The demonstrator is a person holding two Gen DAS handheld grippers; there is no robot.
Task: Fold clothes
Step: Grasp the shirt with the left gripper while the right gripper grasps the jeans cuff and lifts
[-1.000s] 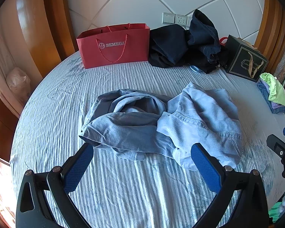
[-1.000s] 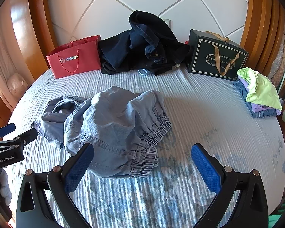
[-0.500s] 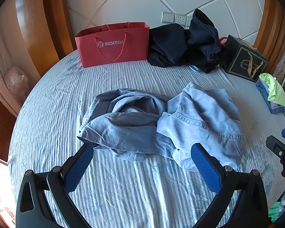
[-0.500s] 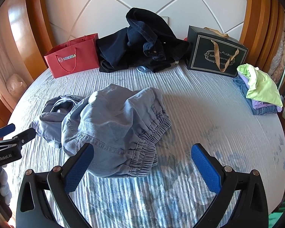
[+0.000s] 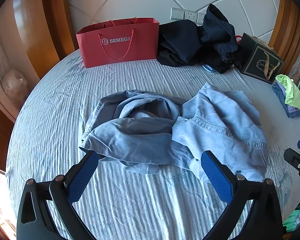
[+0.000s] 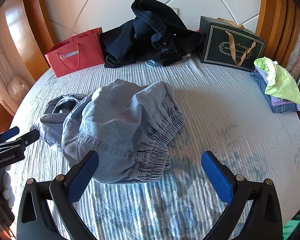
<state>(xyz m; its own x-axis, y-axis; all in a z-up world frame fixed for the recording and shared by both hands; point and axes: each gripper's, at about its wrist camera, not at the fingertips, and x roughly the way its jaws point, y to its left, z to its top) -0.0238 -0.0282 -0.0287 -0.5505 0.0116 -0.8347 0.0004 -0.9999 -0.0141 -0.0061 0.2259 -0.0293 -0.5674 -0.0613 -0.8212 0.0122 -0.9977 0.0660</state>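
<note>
Through the left wrist camera I see my left gripper (image 5: 150, 177) spread wide with nothing between its blue pads. The light blue trousers (image 5: 170, 132) lie crumpled in a heap on the striped bed sheet (image 5: 56, 104), just beyond the fingertips at twelve o'clock; the left pad's tip sits close to the heap's near edge at ten o'clock. A red paper bag (image 5: 120, 42) and a dark clothes pile (image 5: 198, 44) stand well behind. As I judge it, folding this well means finding a clean edge, hem or waistband, rather than pinching the bunched middle, and pulling the cloth flat.

Through the right wrist camera, my right gripper (image 6: 150, 177) is equally wide apart and holds nothing. The trousers' elastic waistband (image 6: 162, 140) faces me at eleven o'clock, the left pad's tip in front of the cloth, whether touching I cannot tell. I would take that waistband as my grip. A black gift bag (image 6: 230, 44) at one o'clock and a stack of clothes (image 6: 278, 88) at two o'clock lie well apart.
</note>
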